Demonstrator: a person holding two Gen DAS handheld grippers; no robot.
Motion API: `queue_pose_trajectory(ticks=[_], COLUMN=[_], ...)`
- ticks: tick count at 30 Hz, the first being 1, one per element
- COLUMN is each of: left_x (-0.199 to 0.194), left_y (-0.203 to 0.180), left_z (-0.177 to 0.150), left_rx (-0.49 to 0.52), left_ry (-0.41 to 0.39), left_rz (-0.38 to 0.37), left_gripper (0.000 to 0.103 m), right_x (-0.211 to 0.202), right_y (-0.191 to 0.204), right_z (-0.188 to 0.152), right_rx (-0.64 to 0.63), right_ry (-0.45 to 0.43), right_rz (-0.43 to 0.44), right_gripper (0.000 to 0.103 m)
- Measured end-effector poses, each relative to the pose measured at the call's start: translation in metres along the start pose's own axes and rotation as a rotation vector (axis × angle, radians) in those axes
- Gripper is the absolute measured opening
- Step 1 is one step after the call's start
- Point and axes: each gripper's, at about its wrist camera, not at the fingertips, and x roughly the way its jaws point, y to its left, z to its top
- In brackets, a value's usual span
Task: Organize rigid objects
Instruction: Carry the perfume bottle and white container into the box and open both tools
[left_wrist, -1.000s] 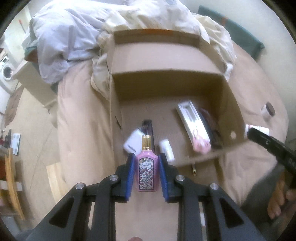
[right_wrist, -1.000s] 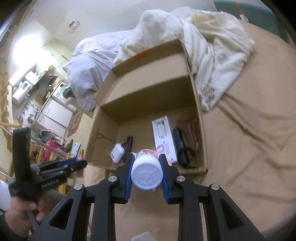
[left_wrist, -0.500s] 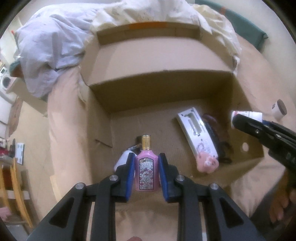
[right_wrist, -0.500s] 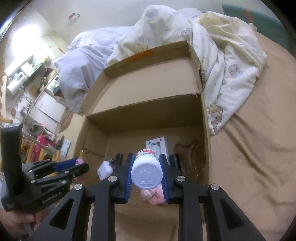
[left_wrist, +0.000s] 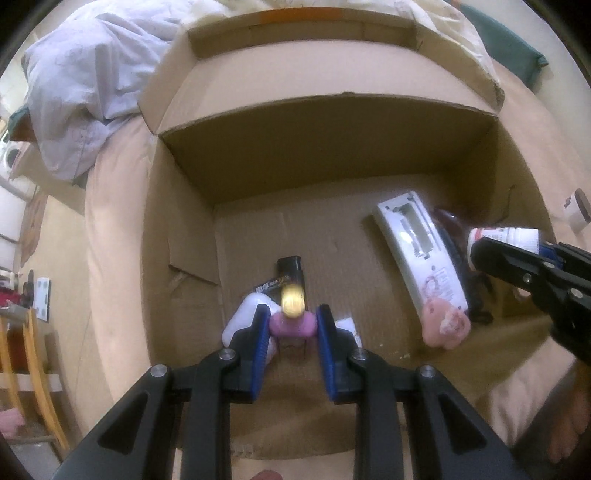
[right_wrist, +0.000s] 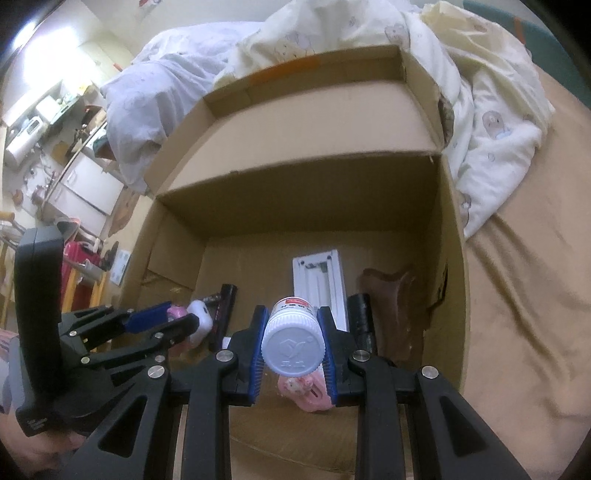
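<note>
My left gripper (left_wrist: 291, 326) is shut on a pink perfume bottle (left_wrist: 293, 321) with a gold cap, tipped forward low inside the open cardboard box (left_wrist: 332, 155). My right gripper (right_wrist: 293, 328) is shut on a white pill bottle (right_wrist: 293, 341) with a white cap, held over the box's near edge. The left gripper (right_wrist: 162, 321) also shows in the right wrist view at the left. The right gripper (left_wrist: 517, 258) with the pill bottle (left_wrist: 506, 238) shows at the right of the left wrist view.
In the box lie a white flat device (left_wrist: 421, 258), a pink toy (left_wrist: 445, 328), a black tube (left_wrist: 290, 275), a white case (left_wrist: 245, 319) and dark brown items (right_wrist: 395, 302). Bedding (right_wrist: 480, 92) is piled behind the box. A small jar (left_wrist: 576, 210) stands on the beige bed.
Both grippers have moved forward and down into the box. The perfume bottle has tipped forward, its cap now pointing at the camera's far side over the box floor.
</note>
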Motion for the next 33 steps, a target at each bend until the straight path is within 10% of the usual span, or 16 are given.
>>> queue_pose_trajectory(ticks=[11,13,15,19,24,33], left_x=[-0.004,-0.01,-0.014,-0.024,-0.028,-0.043], left_y=[-0.001,-0.003,-0.004,-0.004,0.001,0.01], left_z=[-0.004,-0.004,-0.003,-0.003,-0.002,0.001], left_rx=[0.011,0.02,0.022,0.01,-0.011,-0.044], left_ry=[-0.038,-0.069,-0.094,-0.13,-0.145,-0.212], left_rz=[0.037,0.051,0.056,0.041,0.031,-0.002], left_gripper=[0.027,0.062,0.068,0.087,0.103,0.103], right_x=[-0.004,-0.004,-0.007,-0.017,-0.028,-0.036], right_y=[-0.001,-0.003,-0.005,-0.008,-0.012,-0.011], right_z=[0.0,0.001,0.002,0.004,0.008,0.009], right_rx=[0.018,0.035,0.043,0.064,0.092,0.073], right_ry=[-0.029,-0.034,-0.048,-0.098,-0.159,-0.233], right_rz=[0.015,0.022,0.027,0.039,0.07,0.036], right_gripper=[0.028,0.028,0.03,0.075,0.103,0.103])
